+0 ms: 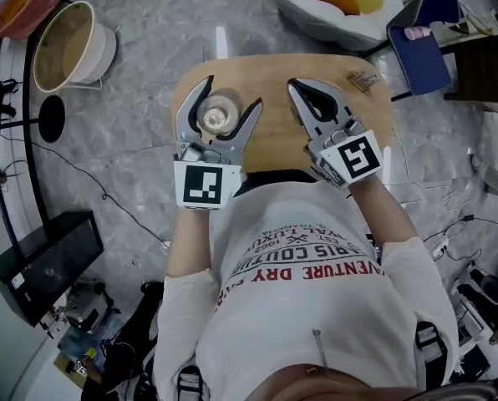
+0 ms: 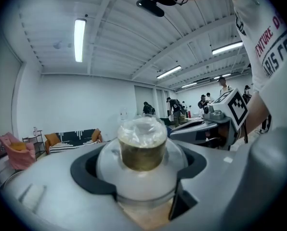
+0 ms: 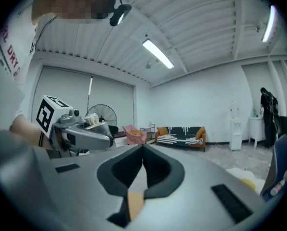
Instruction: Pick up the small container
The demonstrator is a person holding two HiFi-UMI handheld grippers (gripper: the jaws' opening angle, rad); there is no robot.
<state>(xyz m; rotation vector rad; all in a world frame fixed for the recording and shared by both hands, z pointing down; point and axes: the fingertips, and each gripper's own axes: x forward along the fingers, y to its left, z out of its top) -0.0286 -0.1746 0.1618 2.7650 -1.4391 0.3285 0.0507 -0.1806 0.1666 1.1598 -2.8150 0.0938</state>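
The small container (image 1: 218,115), a clear lidded cup with a brownish fill, sits between the jaws of my left gripper (image 1: 232,93) over the left part of the round wooden table (image 1: 274,136). In the left gripper view the container (image 2: 142,150) fills the gap and both dark pads hug its sides, so the left gripper (image 2: 142,177) is shut on it. My right gripper (image 1: 297,85) hovers over the table's right half with its jaws pressed together and nothing in them. The right gripper view shows the same gripper (image 3: 142,147) shut and empty.
A small packet (image 1: 364,80) lies near the table's far right edge. On the grey floor stand a beige round tub (image 1: 69,44) at the upper left, a white cushion seat (image 1: 332,7) beyond the table, a blue chair (image 1: 424,44) at right and a black box (image 1: 44,261) at lower left.
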